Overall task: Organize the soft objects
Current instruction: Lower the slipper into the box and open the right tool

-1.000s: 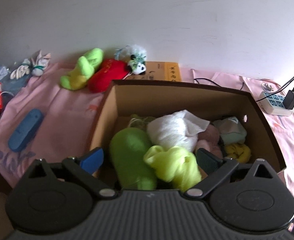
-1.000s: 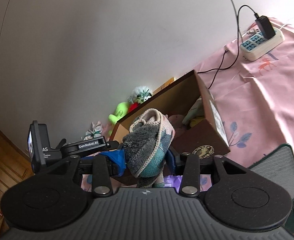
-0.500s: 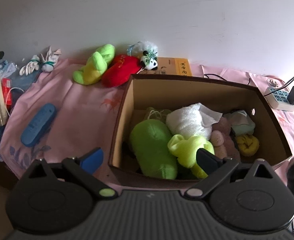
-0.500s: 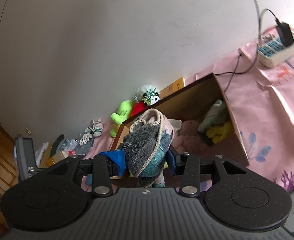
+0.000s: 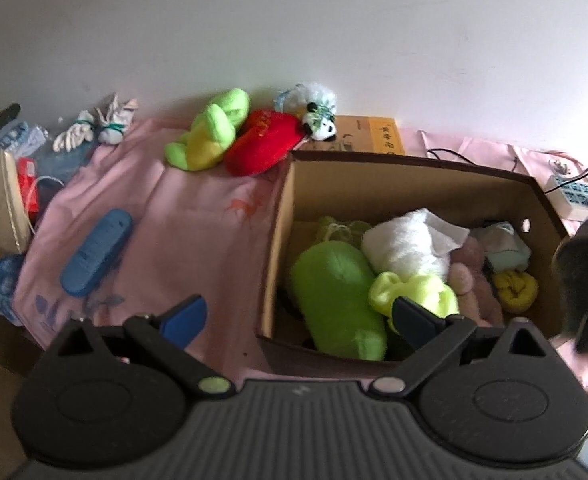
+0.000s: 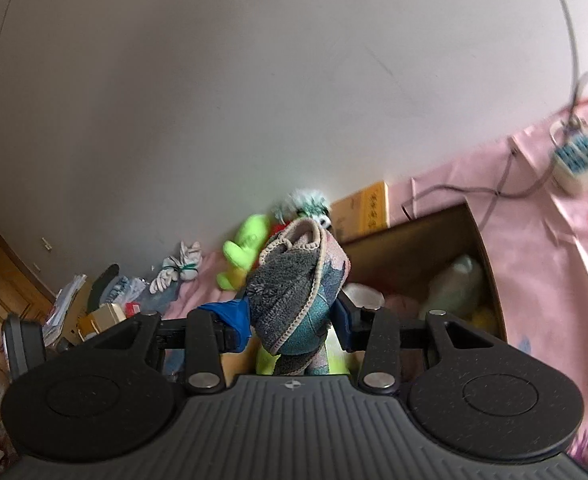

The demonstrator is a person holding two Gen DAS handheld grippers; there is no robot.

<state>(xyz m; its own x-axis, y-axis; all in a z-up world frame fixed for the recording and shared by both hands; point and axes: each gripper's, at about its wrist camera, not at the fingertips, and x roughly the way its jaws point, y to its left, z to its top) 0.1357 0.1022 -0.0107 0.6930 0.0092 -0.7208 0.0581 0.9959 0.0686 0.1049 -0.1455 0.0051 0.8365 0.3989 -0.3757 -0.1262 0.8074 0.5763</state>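
Note:
An open brown cardboard box [image 5: 414, 168] sits on the pink cloth and holds a green plush [image 5: 334, 296], a white fluffy piece [image 5: 402, 248], a lime bundle [image 5: 414, 292] and pink and yellow soft items. My left gripper [image 5: 298, 316] is open over the box's near left corner, with nothing held. My right gripper [image 6: 294, 312] is shut on a knitted slipper [image 6: 294, 280] with grey fleece lining, in front of the box [image 6: 414, 240]. In the left wrist view, that slipper [image 5: 586, 280] shows dark at the right edge.
Against the wall lie a lime plush [image 5: 209, 132], a red plush [image 5: 265, 144], a small panda [image 5: 318, 120] and tied white socks [image 5: 97, 130]. A blue slipper [image 5: 95, 256] rests on the cloth. A power strip [image 5: 570, 196] with cables is at the right, clutter at the left.
The left gripper drew back and leftward, so the box sits farther right in its view. The right gripper rose with the slipper, which now enters the left view's right edge.

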